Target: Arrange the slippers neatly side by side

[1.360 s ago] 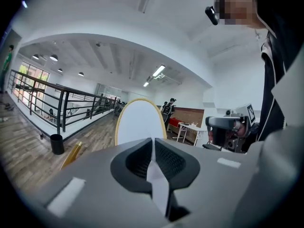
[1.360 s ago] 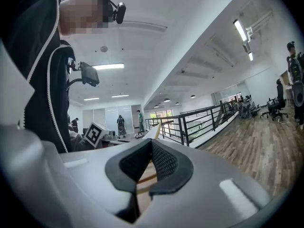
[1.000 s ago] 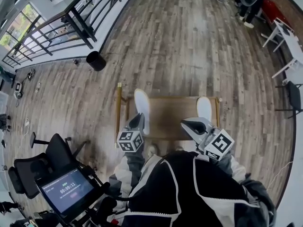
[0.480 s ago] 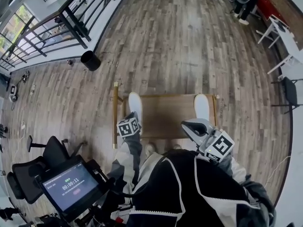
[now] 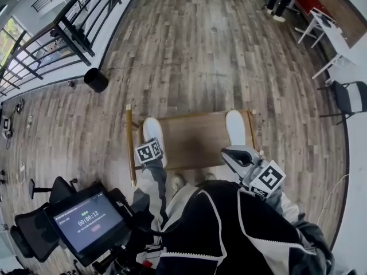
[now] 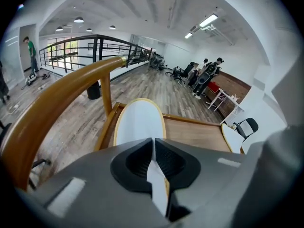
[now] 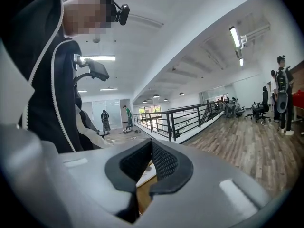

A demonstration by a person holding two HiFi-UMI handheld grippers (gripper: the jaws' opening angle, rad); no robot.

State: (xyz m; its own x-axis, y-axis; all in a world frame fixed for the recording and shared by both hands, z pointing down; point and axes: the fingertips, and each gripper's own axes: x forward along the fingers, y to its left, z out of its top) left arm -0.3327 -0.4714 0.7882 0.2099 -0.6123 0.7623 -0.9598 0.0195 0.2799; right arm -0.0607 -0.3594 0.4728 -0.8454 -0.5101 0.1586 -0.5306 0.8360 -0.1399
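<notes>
Left white oval slipper (image 5: 150, 129) and right white oval slipper (image 5: 235, 128) lie well apart on low brown wooden table (image 5: 195, 139). Left gripper (image 6: 153, 144) jaws closed, over left slipper. Right gripper (image 7: 151, 146) closed, empty.

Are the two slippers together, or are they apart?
Apart: left slipper and right slipper lie at opposite ends of the board, bare wood between.

Slippers well apart on the low wooden table (image 5: 195, 139): left slipper (image 5: 152, 129) at its left end, right slipper (image 5: 235, 127) at its right. Left gripper (image 6: 153, 148) over the left slipper's near end; bin (image 5: 96, 80) far behind, leftward.
</notes>
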